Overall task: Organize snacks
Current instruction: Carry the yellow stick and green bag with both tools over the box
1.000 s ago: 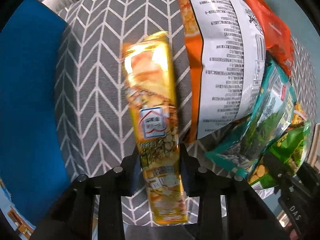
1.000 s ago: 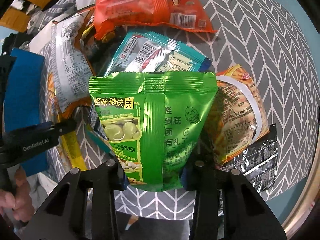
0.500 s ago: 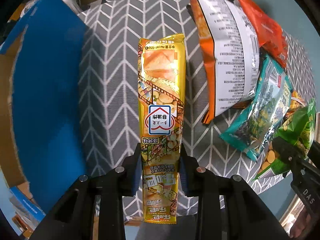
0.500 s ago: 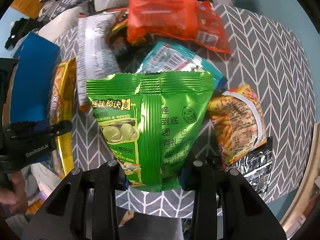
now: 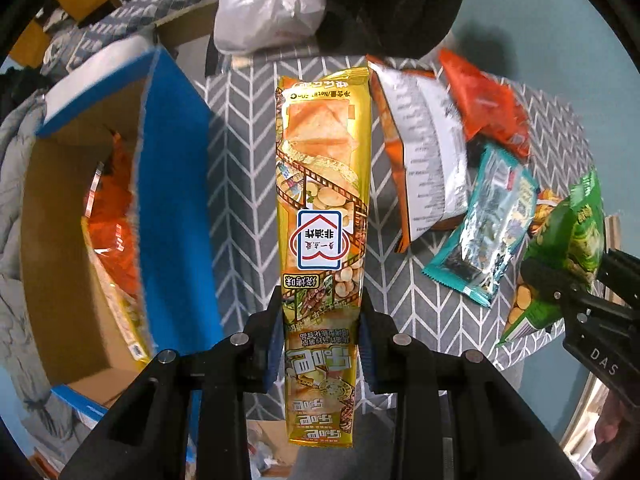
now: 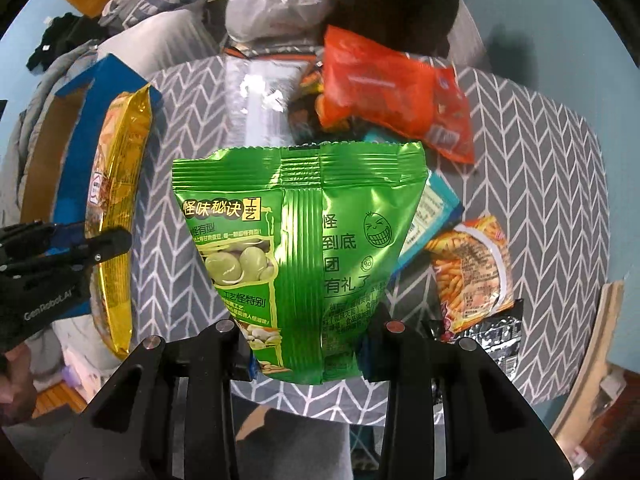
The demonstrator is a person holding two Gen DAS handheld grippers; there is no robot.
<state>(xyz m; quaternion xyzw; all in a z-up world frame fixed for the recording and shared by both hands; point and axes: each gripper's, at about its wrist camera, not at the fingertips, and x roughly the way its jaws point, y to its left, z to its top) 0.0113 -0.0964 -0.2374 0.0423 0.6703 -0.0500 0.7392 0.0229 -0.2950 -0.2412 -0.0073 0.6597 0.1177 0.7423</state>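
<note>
Both grippers are clamped on snacks above the worktop (image 5: 248, 128) — left gripper (image 5: 320, 334) on the yellow cracker pack (image 5: 322, 184), right gripper (image 6: 306, 350) on the green bean bag (image 6: 300, 240) — with some packets already in the blue cardboard box (image 5: 176, 184) at frame left, several left lying at right.

Both views are brightly and evenly lit from overhead, and colours read clearly. Glare flashes off the gold snack pack (image 5: 322, 184), the green snack bag (image 6: 298, 248) and a silver-backed bag (image 6: 262, 96). Soft shadows fall on the chevron-clothed worktop (image 5: 240, 184) beside the blue box (image 5: 176, 184). Fisheye bending curves the edges into a black rim. The orange packet (image 5: 484, 108) is slightly smeared; the middle stays sharp.
</note>
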